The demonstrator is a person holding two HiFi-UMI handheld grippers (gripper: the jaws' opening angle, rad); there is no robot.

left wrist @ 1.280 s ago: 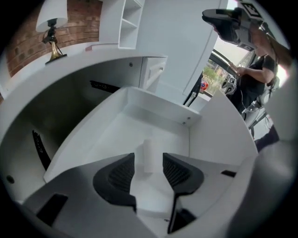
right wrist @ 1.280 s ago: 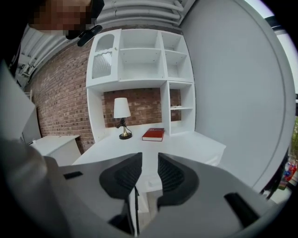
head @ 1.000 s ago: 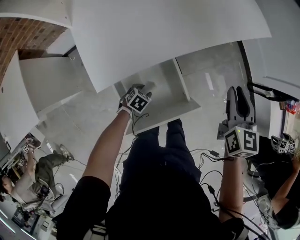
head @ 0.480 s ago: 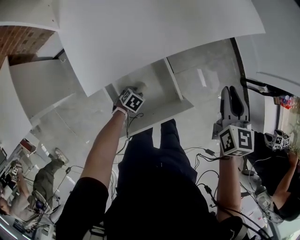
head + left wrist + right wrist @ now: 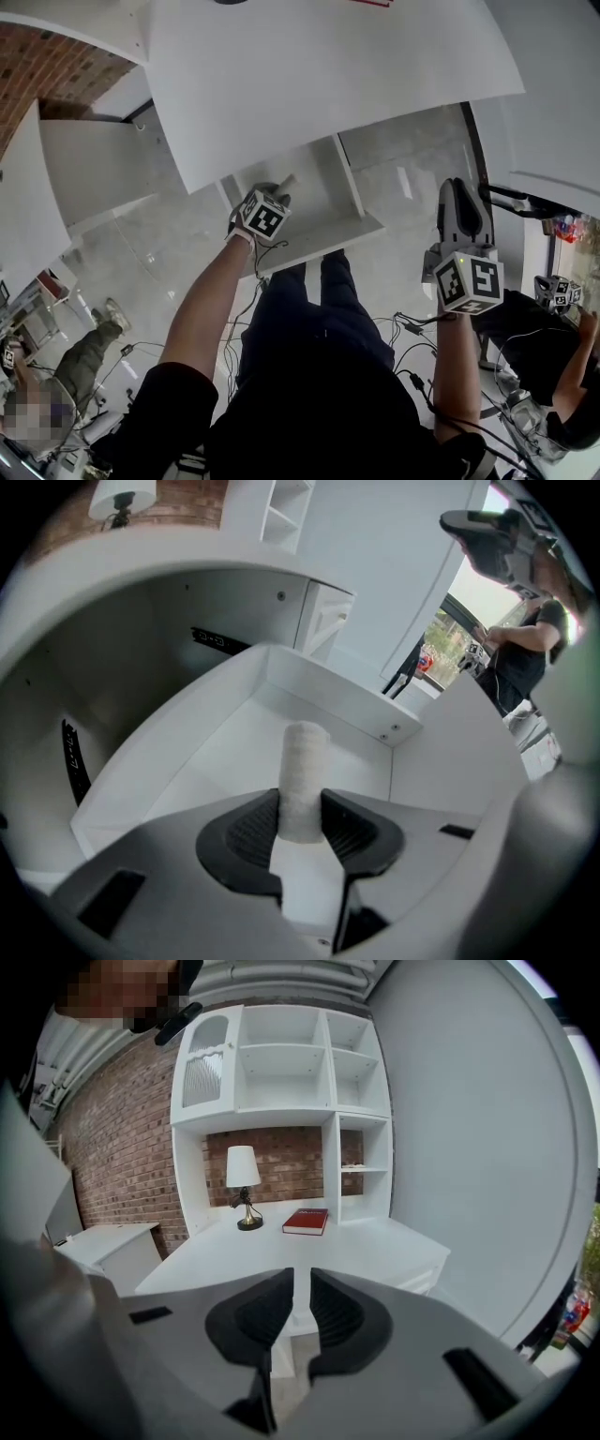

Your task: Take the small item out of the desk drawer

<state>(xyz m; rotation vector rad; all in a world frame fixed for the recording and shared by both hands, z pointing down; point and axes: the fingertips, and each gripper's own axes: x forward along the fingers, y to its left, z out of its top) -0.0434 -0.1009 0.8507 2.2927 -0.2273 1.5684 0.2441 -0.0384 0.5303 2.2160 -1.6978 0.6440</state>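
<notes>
I have the left gripper [image 5: 302,810] clenched on the small white cylinder [image 5: 304,761]. Its fingers [image 5: 246,832] press the near end of the cylinder from both sides, and the far end stands clear beyond the fingertips. The cylinder surface is rough and matte. The cylinder is held over the inside of the open drawer [image 5: 211,757], which is pulled out from under the white bench [image 5: 328,84]. I cannot tell whether the far end of the cylinder touches the drawer bottom. In the head view the left gripper sits within the outline of the drawer, near its left wall. The drawer bottom around the cylinder is bare white. The right gripper [image 5: 466,192] is held well apart from the drawer, on the right, above the floor [image 5: 412,178]. Its fingers are closing; a narrow gap remains and nothing stands between them. The right gripper view looks across the bench top toward a lamp [image 5: 243,1185] and a red book [image 5: 306,1221] at the far side, below a white shelf unit [image 5: 286,1058]. Cables [image 5: 412,323] lie on the floor near the right arm.
</notes>
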